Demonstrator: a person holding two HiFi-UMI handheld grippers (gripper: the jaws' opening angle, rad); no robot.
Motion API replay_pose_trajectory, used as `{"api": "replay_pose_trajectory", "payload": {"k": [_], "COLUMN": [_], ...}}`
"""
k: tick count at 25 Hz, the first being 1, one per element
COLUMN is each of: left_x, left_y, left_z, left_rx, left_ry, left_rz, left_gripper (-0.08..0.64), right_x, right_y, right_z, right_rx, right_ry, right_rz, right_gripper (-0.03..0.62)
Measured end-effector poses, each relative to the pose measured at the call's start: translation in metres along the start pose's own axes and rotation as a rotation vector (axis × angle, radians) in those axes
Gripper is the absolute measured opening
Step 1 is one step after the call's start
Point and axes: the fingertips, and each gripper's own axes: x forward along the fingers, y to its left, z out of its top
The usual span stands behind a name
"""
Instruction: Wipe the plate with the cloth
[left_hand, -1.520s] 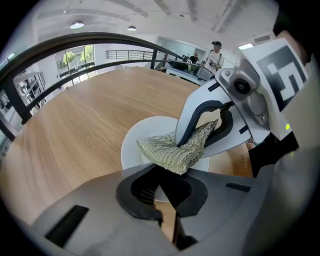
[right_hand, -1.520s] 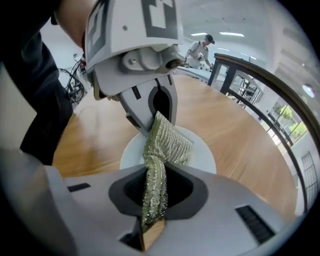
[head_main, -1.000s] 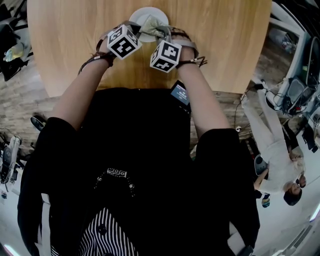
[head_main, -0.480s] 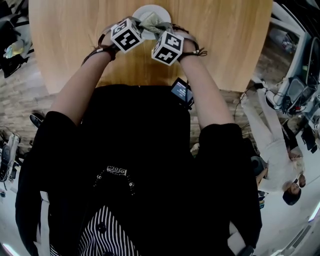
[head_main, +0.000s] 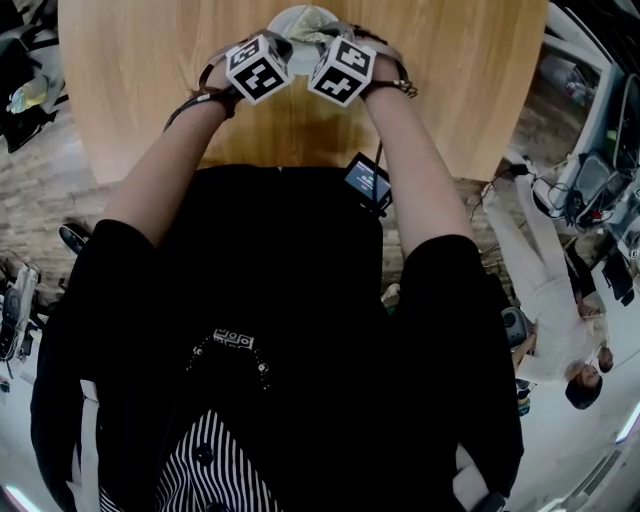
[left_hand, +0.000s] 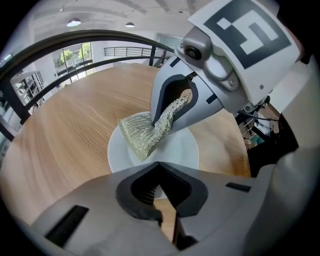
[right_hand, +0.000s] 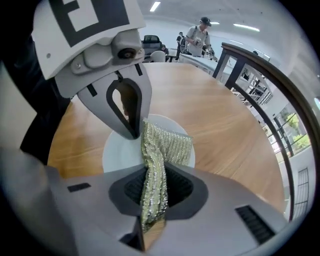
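A small white plate (left_hand: 182, 152) rests on the round wooden table (head_main: 450, 80). My left gripper (left_hand: 159, 165) is shut on the plate's near rim; a bit of white rim shows in the hollow between its jaws. My right gripper (right_hand: 151, 172) is shut on a shimmering olive cloth (right_hand: 162, 147), which hangs from the jaws and spreads onto the plate (right_hand: 120, 150). From the left gripper view the right gripper (left_hand: 164, 121) stands over the plate's middle with the cloth (left_hand: 145, 135) fanning out below it. In the head view both marker cubes hide most of the plate (head_main: 285, 22).
The table's front edge is close to my body. A small device (head_main: 367, 182) hangs at my chest. Dark railings curve behind the table. A person (right_hand: 198, 35) stands far beyond it, and another person (head_main: 560, 300) is on the floor to my right.
Both grippers have moved away from me toward the far part of the table and closer together. The cloth now sits further over the plate.
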Motion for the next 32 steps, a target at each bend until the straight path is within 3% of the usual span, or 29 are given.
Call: {"api": "replay_pose_trajectory", "payload": {"k": [2, 5, 7, 9, 13, 18, 20, 28, 32], "left_x": [0.0, -0.004, -0.004, 0.0, 0.003, -0.007, -0.002, -0.005, 0.002], "left_y": [-0.001, 0.002, 0.001, -0.004, -0.006, 0.006, 0.001, 0.004, -0.001], "left_z": [-0.002, 0.003, 0.004, 0.0, -0.001, 0.009, 0.005, 0.004, -0.004], "left_rx": [-0.015, 0.014, 0.036, 0.026, 0.005, 0.017, -0.005, 0.057, -0.008], "left_ry": [-0.003, -0.01, -0.006, 0.002, -0.003, -0.018, -0.015, -0.016, -0.035], "left_rz": [-0.005, 0.024, 0.028, 0.008, -0.005, 0.05, 0.027, 0.071, 0.019], "left_gripper": [-0.001, -0.002, -0.002, -0.002, -0.002, 0.0, -0.002, -0.001, 0.0], "right_x": [-0.002, -0.013, -0.019, -0.017, -0.007, -0.005, -0.006, -0.029, -0.086], "right_y": [0.017, 0.051, 0.06, 0.059, 0.015, 0.001, 0.015, 0.066, 0.032], "right_z": [0.0, -0.006, -0.01, -0.012, -0.015, 0.0, -0.004, -0.012, -0.005], "right_rx": [0.041, 0.179, 0.216, 0.193, 0.116, 0.072, 0.081, 0.338, 0.61], "right_ry": [-0.01, -0.044, -0.06, -0.072, -0.07, -0.064, -0.068, -0.178, -0.429], "right_rz": [0.063, 0.227, 0.26, 0.239, 0.101, 0.089, 0.101, 0.27, 0.295], "right_gripper": [0.048, 0.048, 0.048, 0.048, 0.048, 0.048, 0.048, 0.048, 0.048]}}
